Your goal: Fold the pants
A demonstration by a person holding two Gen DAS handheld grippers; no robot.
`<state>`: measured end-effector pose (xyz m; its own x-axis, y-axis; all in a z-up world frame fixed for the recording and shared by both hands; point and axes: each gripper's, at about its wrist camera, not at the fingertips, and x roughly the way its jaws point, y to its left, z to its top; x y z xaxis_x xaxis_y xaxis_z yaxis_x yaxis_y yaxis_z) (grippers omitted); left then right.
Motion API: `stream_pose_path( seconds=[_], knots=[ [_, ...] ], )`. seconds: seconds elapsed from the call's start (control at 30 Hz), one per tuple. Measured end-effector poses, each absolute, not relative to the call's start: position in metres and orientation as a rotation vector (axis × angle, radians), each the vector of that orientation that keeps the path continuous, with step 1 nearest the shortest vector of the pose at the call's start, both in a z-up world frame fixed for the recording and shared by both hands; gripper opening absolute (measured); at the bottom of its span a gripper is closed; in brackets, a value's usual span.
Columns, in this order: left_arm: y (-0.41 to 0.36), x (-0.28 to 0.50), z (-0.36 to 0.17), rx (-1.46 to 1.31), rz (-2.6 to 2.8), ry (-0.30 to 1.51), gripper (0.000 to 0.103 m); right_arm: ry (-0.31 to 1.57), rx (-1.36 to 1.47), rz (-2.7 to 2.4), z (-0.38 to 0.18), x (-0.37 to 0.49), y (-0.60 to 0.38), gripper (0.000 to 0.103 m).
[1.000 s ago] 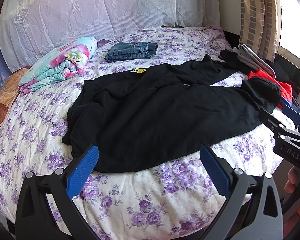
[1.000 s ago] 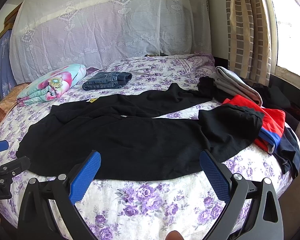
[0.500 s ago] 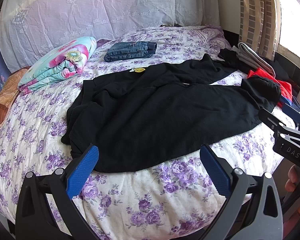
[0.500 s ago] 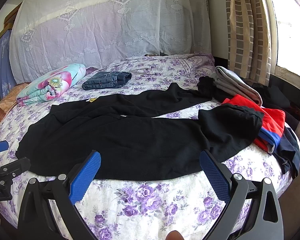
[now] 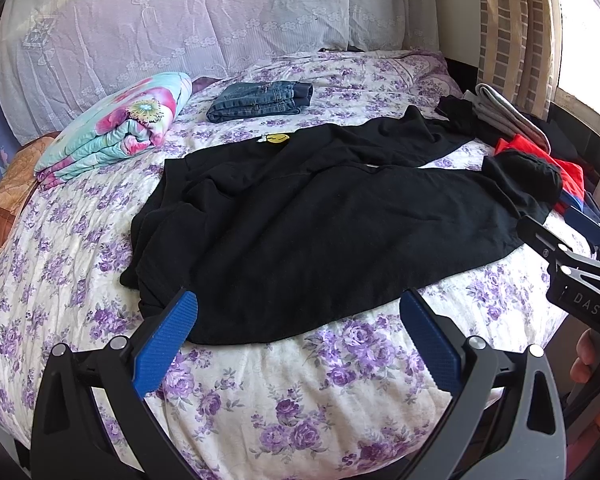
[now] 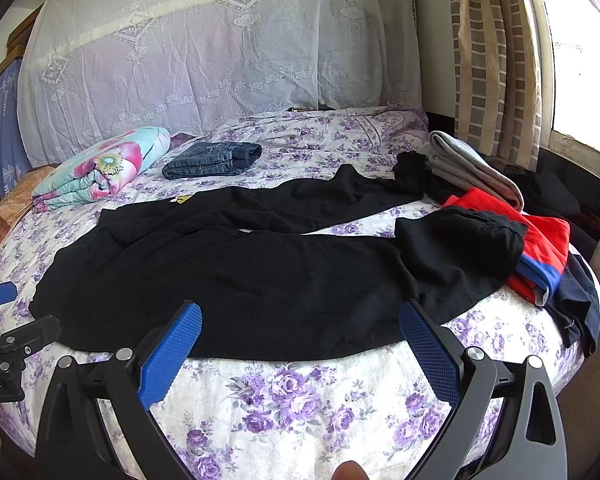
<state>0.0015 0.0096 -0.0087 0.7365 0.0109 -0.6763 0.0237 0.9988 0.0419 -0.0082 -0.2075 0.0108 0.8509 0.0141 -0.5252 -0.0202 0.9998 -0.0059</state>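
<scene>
Trouble may come because the black pants (image 5: 320, 232) lie spread just ahead of the wide-apart jaws of left gripper (image 5: 298, 344) and right gripper (image 6: 300, 350), so one pinch could catch the floral bedsheet (image 6: 300, 404) too.

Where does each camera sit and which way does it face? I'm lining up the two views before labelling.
Left wrist: on the left gripper at the bed's near edge, facing the headboard over the black pants; its open blue fingers show, the right gripper alongside.
Right wrist: on the right gripper, further right, same heading; open fingers, the left gripper alongside.
Shared: pants, folded jeans, floral blanket.
</scene>
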Motion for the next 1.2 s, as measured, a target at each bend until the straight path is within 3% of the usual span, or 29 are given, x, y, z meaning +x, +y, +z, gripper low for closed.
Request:
stream_pose_path(
  seconds=[0.87, 1.2],
  knots=[
    [0.012, 0.007, -0.016, 0.059, -0.024, 0.763, 0.099, 0.545, -0.032, 0.050, 0.010, -0.009, -0.199, 0.100],
    [0.168, 0.026, -0.018, -0.072, 0.055, 0.851, 0.099, 0.485, -0.188, 0.483, -0.003, -0.037, -0.092, 0.100]
  ],
)
